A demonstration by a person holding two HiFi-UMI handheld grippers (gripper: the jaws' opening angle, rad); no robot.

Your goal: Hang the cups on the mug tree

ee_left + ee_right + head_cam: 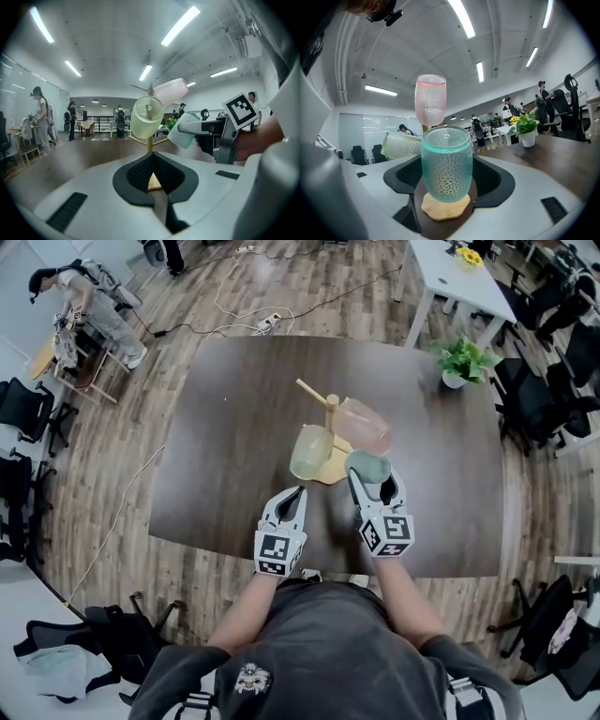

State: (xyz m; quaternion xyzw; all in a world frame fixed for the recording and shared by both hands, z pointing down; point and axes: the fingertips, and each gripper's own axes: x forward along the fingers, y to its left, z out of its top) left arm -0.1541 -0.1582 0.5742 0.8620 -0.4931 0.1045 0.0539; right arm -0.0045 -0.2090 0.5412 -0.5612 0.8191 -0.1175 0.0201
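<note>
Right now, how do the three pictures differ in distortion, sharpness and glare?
Head view: strong fisheye, the table edges bow; light is even. Left gripper view: dark corners, ceiling strip lights blown out, the yellow-green cup sharp. Right gripper view: the same dark rim and bright strips; the green cup between the jaws is sharp, the people behind are small and soft.

Bright, even indoor light. Ceiling strip lights [180,26] overhead in both gripper views, blooming at 1 o'clock (left), 12 o'clock (right). Heavy fisheye bending at rims; black vignette corners. Head view sharp, shadows faint, pale sheen on surface [225,399] at 10 o'clock. Glowing rim on teal cup [445,164]; near foreground soft.
</note>
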